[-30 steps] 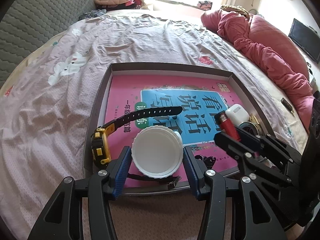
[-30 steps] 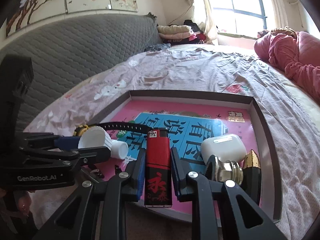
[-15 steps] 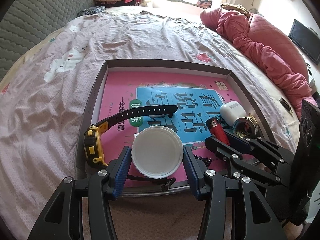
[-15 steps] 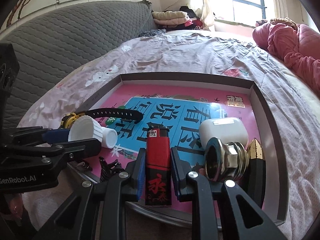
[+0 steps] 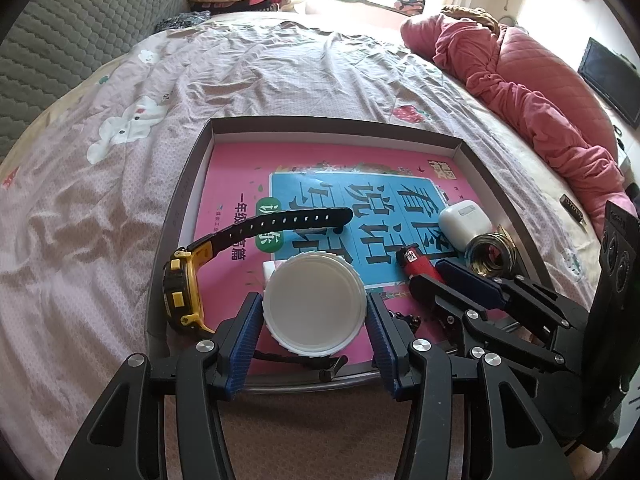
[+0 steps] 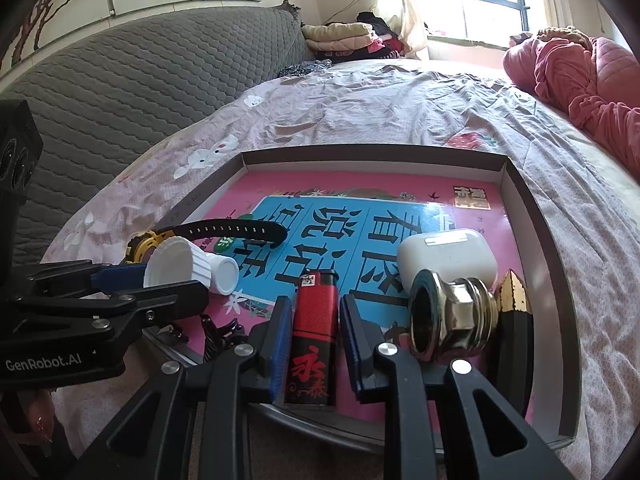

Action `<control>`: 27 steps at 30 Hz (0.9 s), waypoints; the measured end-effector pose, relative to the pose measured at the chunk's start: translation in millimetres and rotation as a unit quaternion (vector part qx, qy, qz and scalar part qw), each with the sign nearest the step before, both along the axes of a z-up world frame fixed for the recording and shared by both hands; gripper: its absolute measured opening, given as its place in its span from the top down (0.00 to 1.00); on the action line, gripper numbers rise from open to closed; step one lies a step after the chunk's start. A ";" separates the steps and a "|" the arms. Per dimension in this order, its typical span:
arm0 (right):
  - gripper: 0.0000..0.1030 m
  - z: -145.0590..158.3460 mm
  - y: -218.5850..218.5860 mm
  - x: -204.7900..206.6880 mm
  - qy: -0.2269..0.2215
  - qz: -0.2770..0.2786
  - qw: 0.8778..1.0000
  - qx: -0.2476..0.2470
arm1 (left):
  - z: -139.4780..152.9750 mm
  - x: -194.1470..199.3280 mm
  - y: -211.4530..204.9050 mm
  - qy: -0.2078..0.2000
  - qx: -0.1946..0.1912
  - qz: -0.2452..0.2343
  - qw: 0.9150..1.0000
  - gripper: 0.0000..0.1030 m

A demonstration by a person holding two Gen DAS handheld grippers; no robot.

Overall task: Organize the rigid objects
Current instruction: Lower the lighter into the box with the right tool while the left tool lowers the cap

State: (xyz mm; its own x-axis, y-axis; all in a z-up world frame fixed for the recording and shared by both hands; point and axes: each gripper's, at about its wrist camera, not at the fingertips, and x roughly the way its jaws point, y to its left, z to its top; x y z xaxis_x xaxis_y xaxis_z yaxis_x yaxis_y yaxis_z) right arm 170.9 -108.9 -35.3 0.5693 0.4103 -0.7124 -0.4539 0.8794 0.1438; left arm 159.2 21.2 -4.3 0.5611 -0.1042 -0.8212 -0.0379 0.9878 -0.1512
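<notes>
Left tongs [image 5: 315, 316] clamped on ribbed white plastic bottle cap [image 5: 315, 305], held above near edge of shallow cardboard tray [image 5: 182, 216]. Right tongs [image 6: 313, 334] just easing apart, gaps showing either side of glossy red lighter [image 6: 313, 336] lying in tray. Rounded white earbud case [image 6: 448, 260], hexagonal metal nut [image 6: 448, 320] alongside. Tray on wrinkled pink bedsheet [image 5: 100, 208].

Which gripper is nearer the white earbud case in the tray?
Right. The right gripper, around the red lighter, sits just short of the earbud case; the left gripper, holding the white cap, is farther across.
</notes>
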 end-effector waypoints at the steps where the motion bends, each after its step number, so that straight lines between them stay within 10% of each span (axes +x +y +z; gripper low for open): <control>1: 0.70 1.8 -1.1 -1.1 -0.005 -0.002 1.000 0.004 | -0.2 0.1 0.0 0.000 0.000 0.000 1.000 0.48; 7: 0.52 22.4 -17.7 -11.8 -0.049 -0.012 0.998 0.049 | -0.3 0.3 0.0 0.000 0.000 -0.001 1.000 0.48; 27: 0.47 46.5 -45.9 -33.1 -0.116 -0.058 0.989 0.069 | -4.2 -6.3 -2.7 0.005 0.001 0.001 1.000 0.47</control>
